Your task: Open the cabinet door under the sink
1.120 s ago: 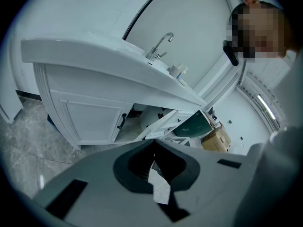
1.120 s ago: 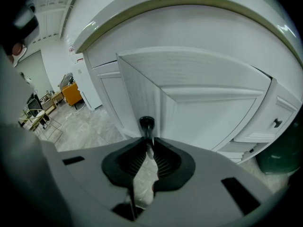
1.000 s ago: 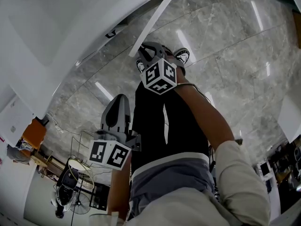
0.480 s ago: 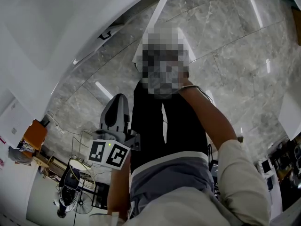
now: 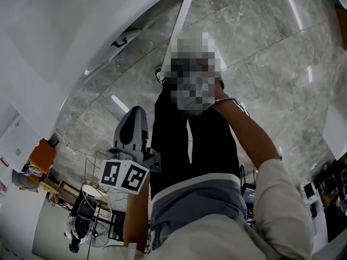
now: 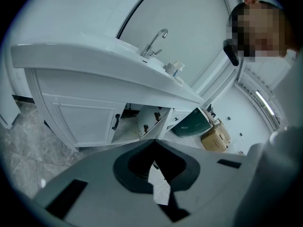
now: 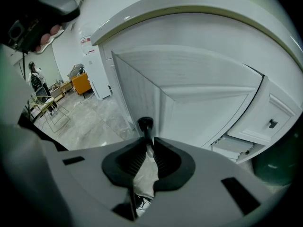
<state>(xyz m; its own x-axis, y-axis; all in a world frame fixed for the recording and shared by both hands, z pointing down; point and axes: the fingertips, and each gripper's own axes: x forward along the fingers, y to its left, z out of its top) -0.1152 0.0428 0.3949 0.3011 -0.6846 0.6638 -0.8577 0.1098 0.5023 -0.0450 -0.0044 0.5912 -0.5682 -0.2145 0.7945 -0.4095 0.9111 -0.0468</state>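
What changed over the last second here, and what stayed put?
The right gripper, shut on the black door handle, moved slightly down and right in the head view. The white edge of the cabinet door above it swung from slanted to steeper, so the door opened further. The left gripper stayed low beside the person, shut and empty.

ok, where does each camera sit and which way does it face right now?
Head view: on the person's head, facing steeply down at the marble floor; shows the torso, right arm and left gripper.
Left gripper view: on the left gripper, jaws together and empty, facing the sink and the cabinet below it.
Right gripper view: on the right gripper, jaws shut on the black door handle, facing the cabinet door.
Shared: both gripper views show the cabinet.
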